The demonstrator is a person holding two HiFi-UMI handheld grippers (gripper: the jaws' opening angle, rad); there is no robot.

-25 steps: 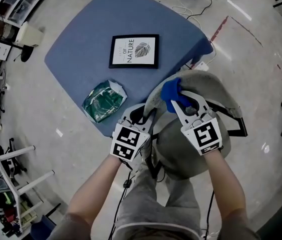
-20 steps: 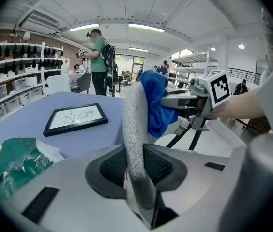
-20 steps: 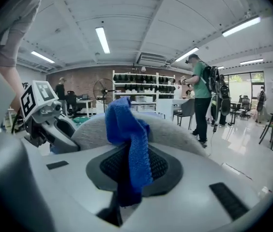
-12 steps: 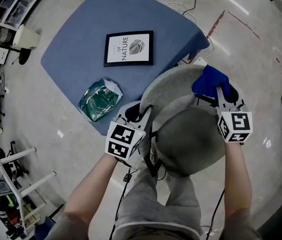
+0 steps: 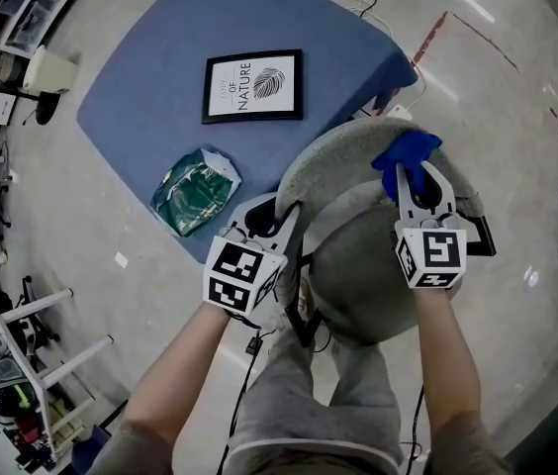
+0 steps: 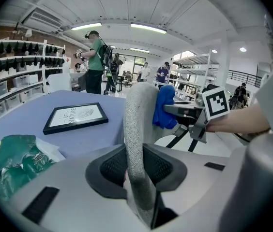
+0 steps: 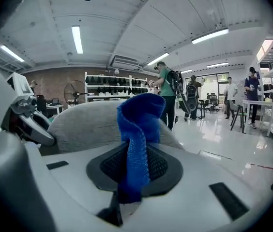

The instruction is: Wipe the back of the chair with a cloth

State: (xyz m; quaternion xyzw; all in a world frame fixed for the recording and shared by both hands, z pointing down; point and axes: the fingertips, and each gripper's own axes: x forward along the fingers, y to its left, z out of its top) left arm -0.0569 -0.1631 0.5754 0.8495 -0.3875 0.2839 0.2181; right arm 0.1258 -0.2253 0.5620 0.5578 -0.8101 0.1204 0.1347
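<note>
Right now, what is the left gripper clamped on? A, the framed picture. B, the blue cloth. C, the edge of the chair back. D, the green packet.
C: in the left gripper view, the jaws of the left gripper press on the edge of the grey chair back, while the cloth is in the right gripper.

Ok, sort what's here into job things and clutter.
Job: chair back, clamped by the left gripper; blue cloth, held in the right gripper.
Lying about: framed print and green packet, both on the blue table.
</note>
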